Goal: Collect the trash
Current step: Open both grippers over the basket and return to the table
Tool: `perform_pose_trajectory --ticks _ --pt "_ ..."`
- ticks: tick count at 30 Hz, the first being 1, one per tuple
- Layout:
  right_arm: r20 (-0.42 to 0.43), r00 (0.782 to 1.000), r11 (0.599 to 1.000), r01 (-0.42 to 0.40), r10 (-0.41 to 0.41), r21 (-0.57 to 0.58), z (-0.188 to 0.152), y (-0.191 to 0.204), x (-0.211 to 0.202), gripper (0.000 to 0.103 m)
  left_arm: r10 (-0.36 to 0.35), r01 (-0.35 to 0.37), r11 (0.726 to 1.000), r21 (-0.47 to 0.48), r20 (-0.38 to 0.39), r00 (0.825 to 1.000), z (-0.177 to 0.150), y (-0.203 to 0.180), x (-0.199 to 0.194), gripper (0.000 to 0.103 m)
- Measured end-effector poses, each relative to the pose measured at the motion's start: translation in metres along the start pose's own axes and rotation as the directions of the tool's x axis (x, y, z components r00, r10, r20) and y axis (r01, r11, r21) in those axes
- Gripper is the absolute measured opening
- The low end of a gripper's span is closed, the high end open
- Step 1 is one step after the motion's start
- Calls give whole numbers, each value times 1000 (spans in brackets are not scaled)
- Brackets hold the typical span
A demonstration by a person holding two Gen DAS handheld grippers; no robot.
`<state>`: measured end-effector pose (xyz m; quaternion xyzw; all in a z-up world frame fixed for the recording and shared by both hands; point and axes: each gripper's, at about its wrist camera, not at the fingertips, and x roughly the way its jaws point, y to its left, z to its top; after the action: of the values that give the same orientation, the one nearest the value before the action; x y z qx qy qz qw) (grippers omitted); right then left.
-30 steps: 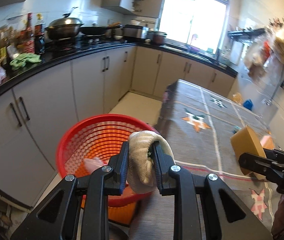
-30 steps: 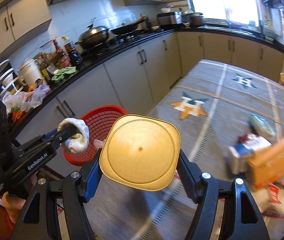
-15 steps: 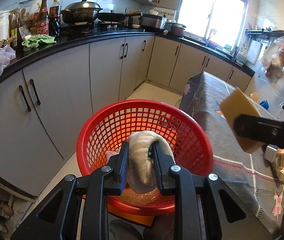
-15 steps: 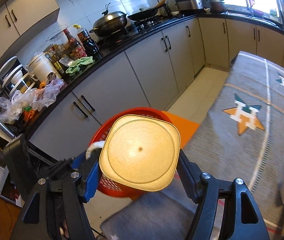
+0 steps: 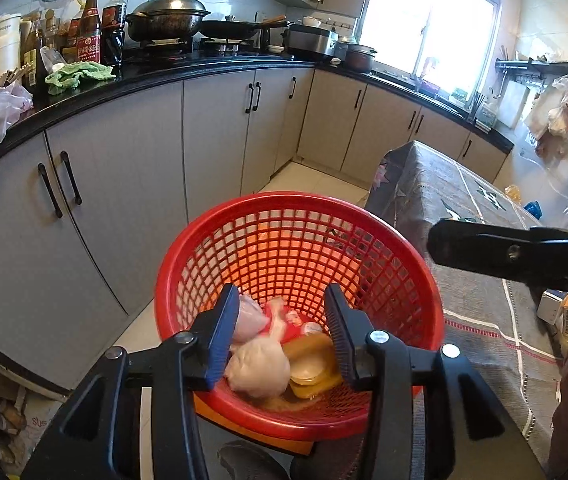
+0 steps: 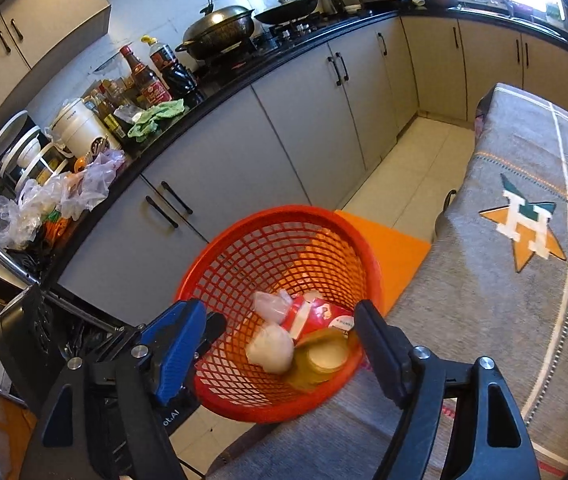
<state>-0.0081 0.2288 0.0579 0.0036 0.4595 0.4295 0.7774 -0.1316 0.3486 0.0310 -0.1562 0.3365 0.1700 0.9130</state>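
both loads have just left the tongs. a second ago the left tongs [image 5: 280,336] pinched a pale cloth wad and the right tongs [image 6: 280,344] clamped a yellow tub; now neither holds anything. the left jaws are opening with only air between them, the right jaws are opening too and stand wide, nothing between them but the view down into the basket [image 5: 415,276].

that means two more pieces of trash are collected, and both tongs are free to go back for more.

the red mesh basket sits just below and ahead of both tongs, on an orange stand [image 6: 383,256] beside the cloth-covered worktop [image 6: 495,280]. in it, seen between the left jaws: the wad [image 5: 258,368] lying low at the near side, the tub [image 5: 313,368] touching it on the right, tipped with its open mouth showing. behind them lie a crumpled clear bag [image 5: 248,316] and a red-and-white packet [image 6: 315,316]. the wad and tub look a little blurred, so they may not be settled yet.

more trash waits on the worktop, off to the right of the left tongs: small boxes [image 5: 559,312] near the edge, partly hidden behind the other tool.
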Motion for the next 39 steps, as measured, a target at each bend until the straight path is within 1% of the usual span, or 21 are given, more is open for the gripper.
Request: perform_pose_trajectory --ticks 3,12,17,28,39 --pt "11 1000 1000 -10 10 10 -2 -4 -10 81 -2 2 1000 2 3 1000 0 -3 -3 46" --pt "57 998 1000 17 -18 20 -18 -19 -46 81 1 -1 1000 26 17 1000 -2 -22 -15 47" --pt "71 997 998 38 -42 51 -32 -34 -64 81 -4 3 999 49 18 1000 -4 -36 -20 50" --pt "109 991 993 72 -82 98 -61 -66 -103 81 -30 28 991 131 15 999 -11 -79 -29 52" --pt "141 983 986 97 -116 138 -94 -93 -141 81 -63 62 972 225 -6 998 -20 -126 -32 54"
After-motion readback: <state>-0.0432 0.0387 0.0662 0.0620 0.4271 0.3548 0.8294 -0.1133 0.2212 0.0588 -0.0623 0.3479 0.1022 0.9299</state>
